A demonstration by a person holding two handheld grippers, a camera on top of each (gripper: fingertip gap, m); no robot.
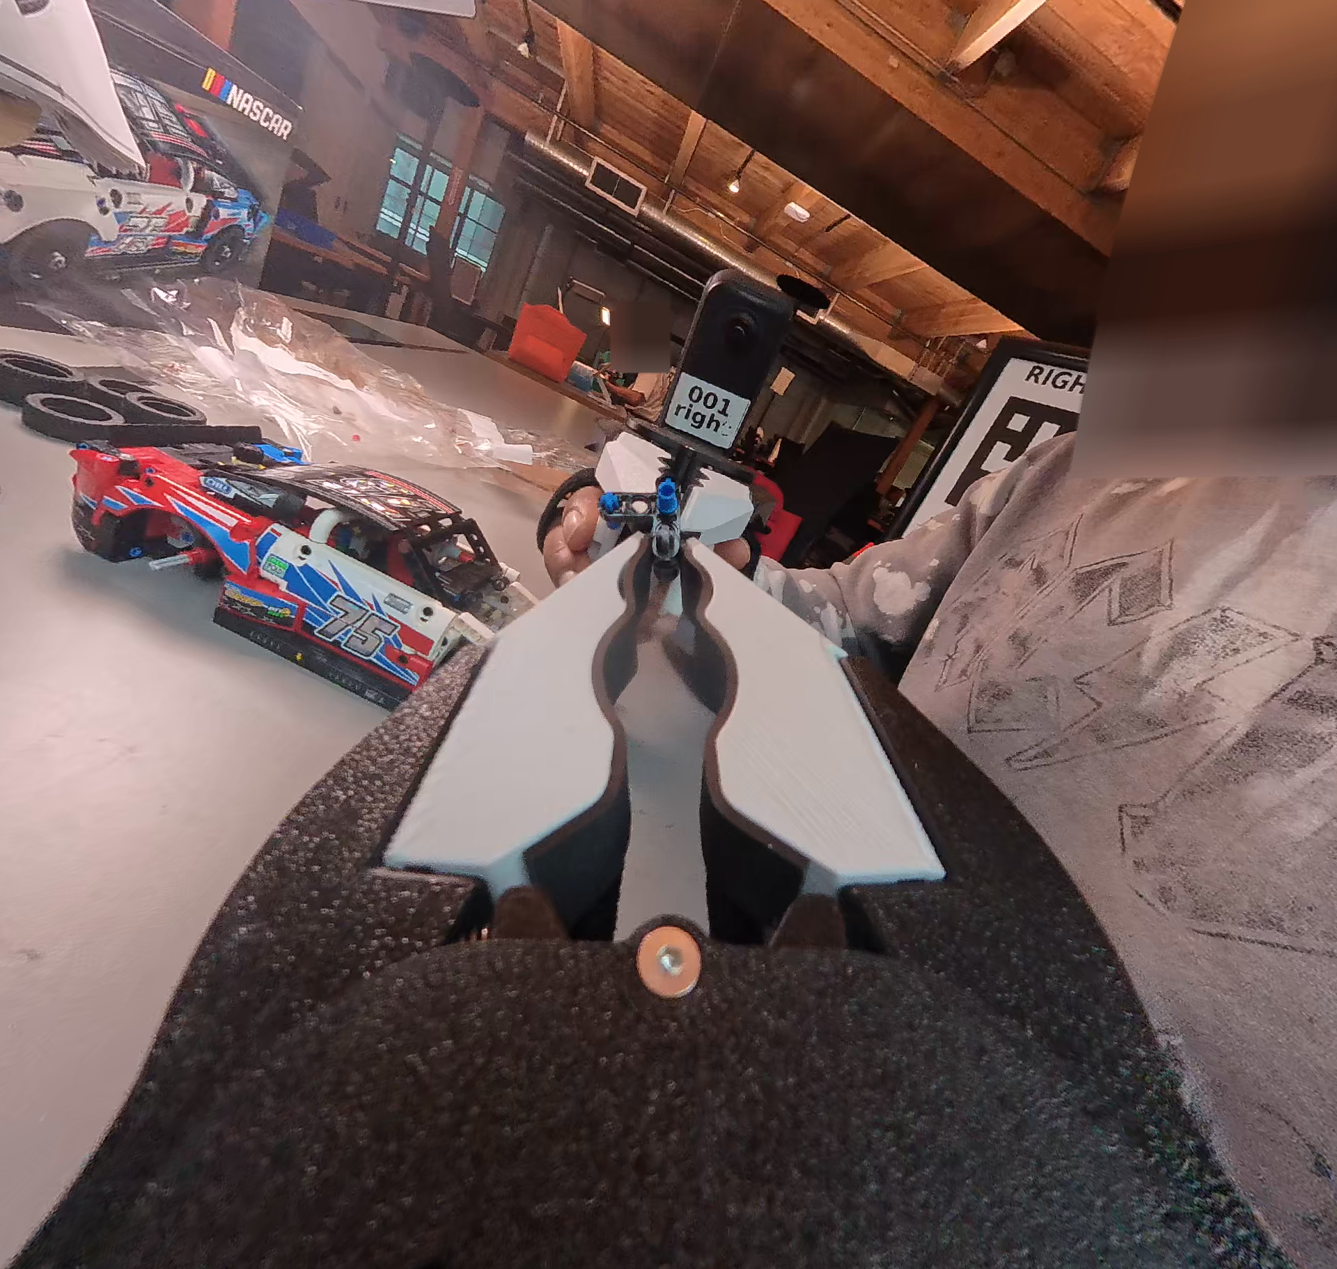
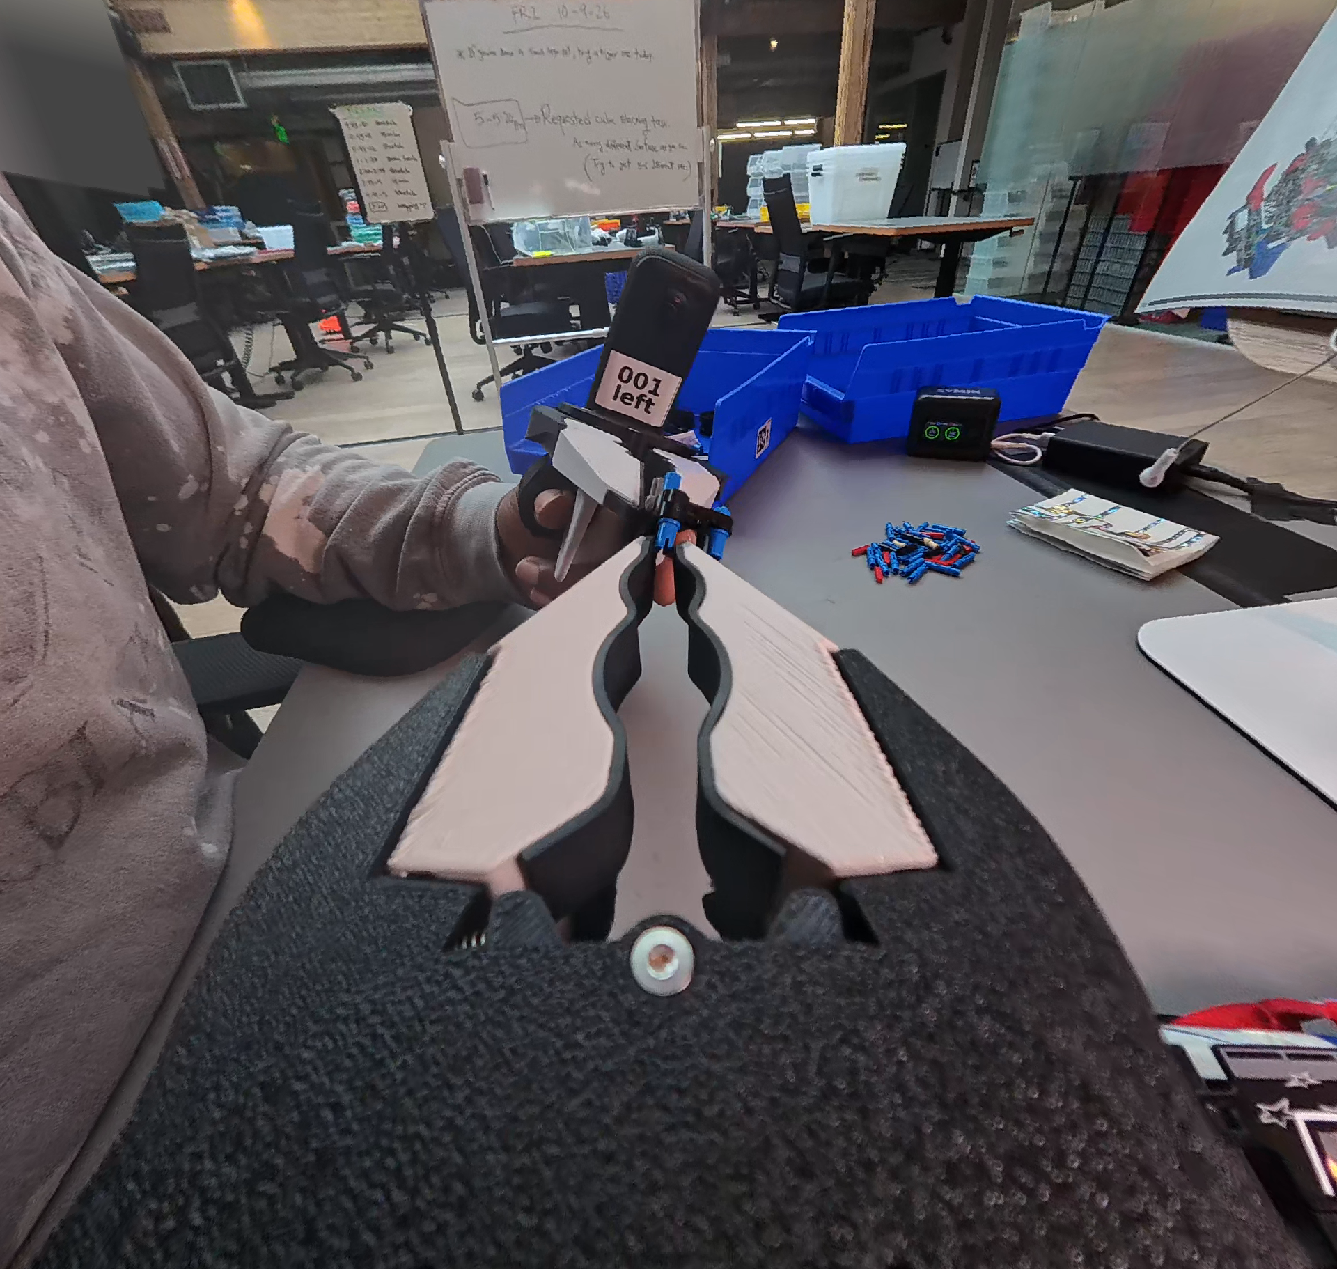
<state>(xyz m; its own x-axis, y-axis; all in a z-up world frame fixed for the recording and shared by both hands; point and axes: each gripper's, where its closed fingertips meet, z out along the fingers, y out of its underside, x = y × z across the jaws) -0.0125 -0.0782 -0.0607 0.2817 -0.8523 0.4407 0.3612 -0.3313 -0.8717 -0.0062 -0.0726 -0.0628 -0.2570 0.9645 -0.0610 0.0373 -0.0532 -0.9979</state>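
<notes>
My left gripper (image 1: 662,552) and my right gripper (image 2: 662,548) face each other tip to tip above the grey table (image 1: 145,764). Both are shut on the same small black brick piece with blue pins, seen in the left wrist view (image 1: 655,511) and in the right wrist view (image 2: 687,514). Each view shows the other gripper just beyond the piece, the right one (image 1: 694,503) and the left one (image 2: 608,474), each held by a hand. A red, white and blue brick race car (image 1: 289,561) lies on the table to the left.
Black tyres (image 1: 94,402), clear plastic bags (image 1: 304,373) and a printed car box (image 1: 108,214) lie behind the car. On the other side are blue bins (image 2: 940,359), a pile of blue and red pins (image 2: 915,550), a folded booklet (image 2: 1107,532), a small black device (image 2: 955,431) and a white pad (image 2: 1266,677). My left and right fingertips are right by each other.
</notes>
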